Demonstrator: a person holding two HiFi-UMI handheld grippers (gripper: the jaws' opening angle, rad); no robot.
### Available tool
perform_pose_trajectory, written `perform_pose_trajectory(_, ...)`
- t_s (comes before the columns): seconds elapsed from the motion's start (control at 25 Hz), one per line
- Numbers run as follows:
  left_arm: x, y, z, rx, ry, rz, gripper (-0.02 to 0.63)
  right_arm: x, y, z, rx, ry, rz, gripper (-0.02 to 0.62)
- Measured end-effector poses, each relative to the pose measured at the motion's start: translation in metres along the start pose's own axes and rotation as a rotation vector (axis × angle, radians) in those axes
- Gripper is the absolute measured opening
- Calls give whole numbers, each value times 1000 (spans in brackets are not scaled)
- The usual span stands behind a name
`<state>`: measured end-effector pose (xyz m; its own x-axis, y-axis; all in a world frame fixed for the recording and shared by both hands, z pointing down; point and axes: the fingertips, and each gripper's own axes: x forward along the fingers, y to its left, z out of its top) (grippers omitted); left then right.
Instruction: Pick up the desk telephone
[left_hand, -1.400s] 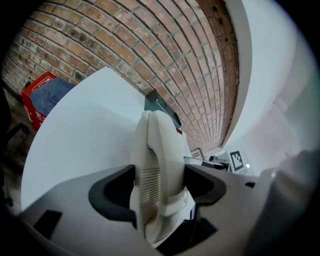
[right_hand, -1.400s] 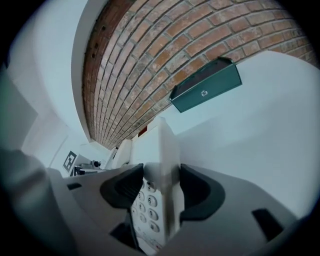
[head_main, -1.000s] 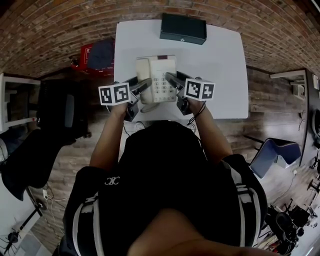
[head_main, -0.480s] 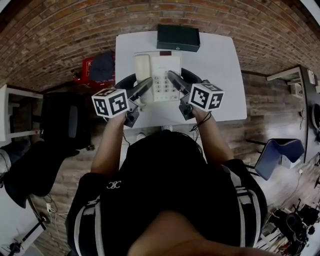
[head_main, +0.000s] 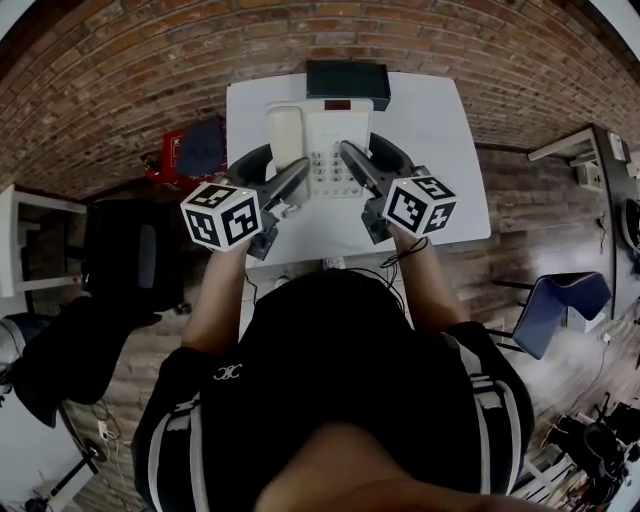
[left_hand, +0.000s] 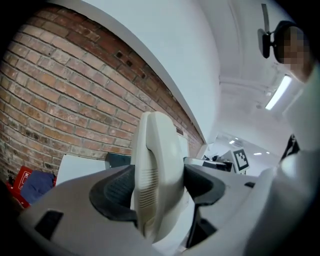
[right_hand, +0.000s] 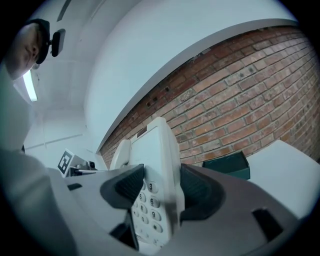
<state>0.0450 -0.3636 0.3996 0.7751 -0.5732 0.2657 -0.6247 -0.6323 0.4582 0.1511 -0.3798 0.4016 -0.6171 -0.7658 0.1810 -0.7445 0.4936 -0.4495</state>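
Note:
The cream desk telephone (head_main: 318, 148), handset on its left side and keypad in the middle, is held off the white table (head_main: 440, 150) between both grippers. My left gripper (head_main: 297, 177) is shut on the phone's handset edge (left_hand: 155, 175), its dark pads pressing both faces. On the other side, my right gripper (head_main: 350, 163) is shut on the keypad edge (right_hand: 156, 165). In both gripper views the phone stands tilted up against the brick wall, with the left gripper (left_hand: 157, 189) and the right gripper (right_hand: 159, 189) clamped low on it.
A dark green box (head_main: 347, 83) sits at the table's far edge, also seen as the box (right_hand: 226, 165) behind the phone. A red and dark blue item (head_main: 190, 148) lies on the floor at left, near a black chair (head_main: 130, 258). A blue chair (head_main: 560, 300) stands at right.
Both grippers have risen with the telephone clamped between them. The phone has left the table top and moved farther over the table toward the dark box.

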Motion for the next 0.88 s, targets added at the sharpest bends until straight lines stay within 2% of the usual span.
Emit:
perform_pose_trajectory(0.52, 3, 6, -6, -3, 29, 16, 305, 4, -5, -8, 20, 28, -13, 206)
perform_pose_trajectory(0.88, -1, 14, -9, -47, 36, 21, 304, 12, -3, -13, 26, 41, -11, 206)
